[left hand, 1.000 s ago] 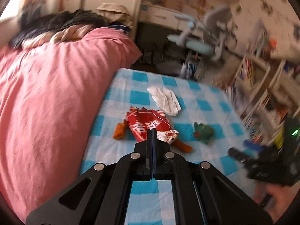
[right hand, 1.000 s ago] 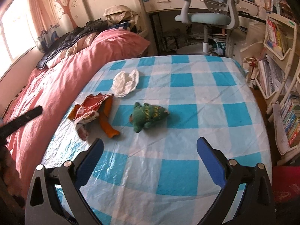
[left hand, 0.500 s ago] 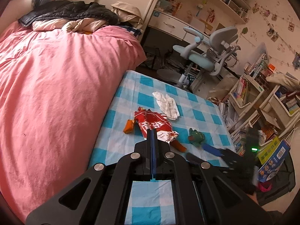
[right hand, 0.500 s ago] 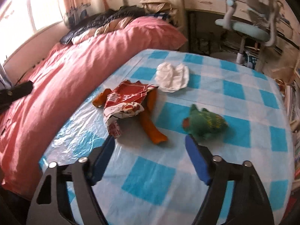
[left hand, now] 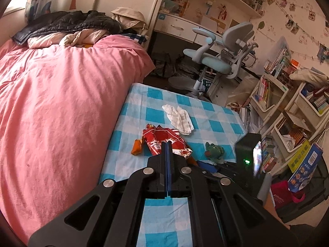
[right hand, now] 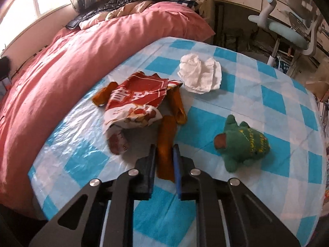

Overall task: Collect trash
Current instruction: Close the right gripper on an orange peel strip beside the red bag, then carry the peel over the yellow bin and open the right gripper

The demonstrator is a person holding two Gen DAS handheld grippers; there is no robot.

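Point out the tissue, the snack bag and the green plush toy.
tissue [right hand: 199, 76], right wrist view, crumpled middle
snack bag [right hand: 136, 100], right wrist view, red printed face
plush toy [right hand: 245, 143], right wrist view, striped back

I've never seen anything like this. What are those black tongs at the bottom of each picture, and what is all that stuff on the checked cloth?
They are two hand-held grippers, each carrying a camera that looks along its fingers, so each picture is one gripper's view. The left gripper is shut and empty. The right gripper is closing around an orange peel strip. On the blue checked cloth also lie a red snack wrapper, a crumpled white tissue and a green toy. A pink duvet lies alongside.
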